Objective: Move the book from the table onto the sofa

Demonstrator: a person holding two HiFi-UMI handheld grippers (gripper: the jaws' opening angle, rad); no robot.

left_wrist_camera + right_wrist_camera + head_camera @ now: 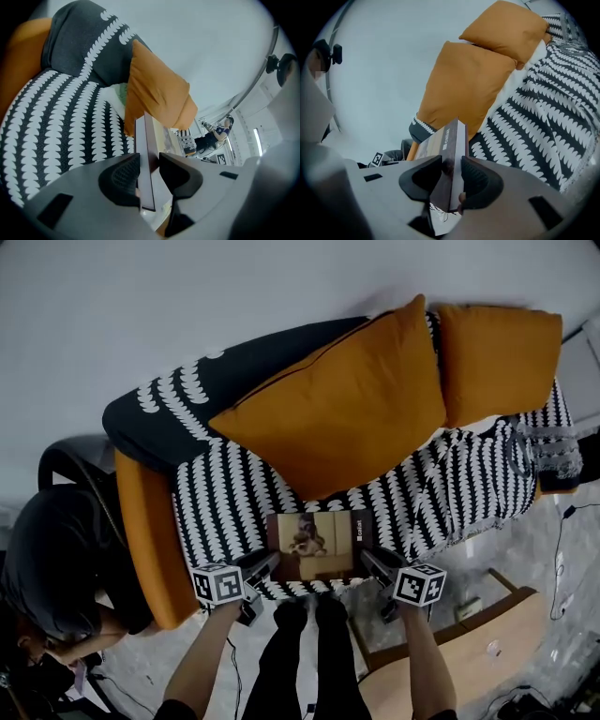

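Observation:
The book (319,545), brown with a picture on its cover, lies flat over the front of the sofa seat (225,512), which has a black-and-white patterned cover. My left gripper (265,565) is shut on the book's left edge (146,164). My right gripper (373,563) is shut on its right edge, the spine side (452,173). In both gripper views the book stands edge-on between the pads. Whether the book rests on the seat or hangs just above it, I cannot tell.
Two orange cushions (352,395) (497,357) lean on the sofa back behind the book. An orange armrest (145,531) is at the left. A person in dark clothes (56,568) crouches at the far left. A wooden table (469,652) stands at the lower right. My legs (309,652) are below the book.

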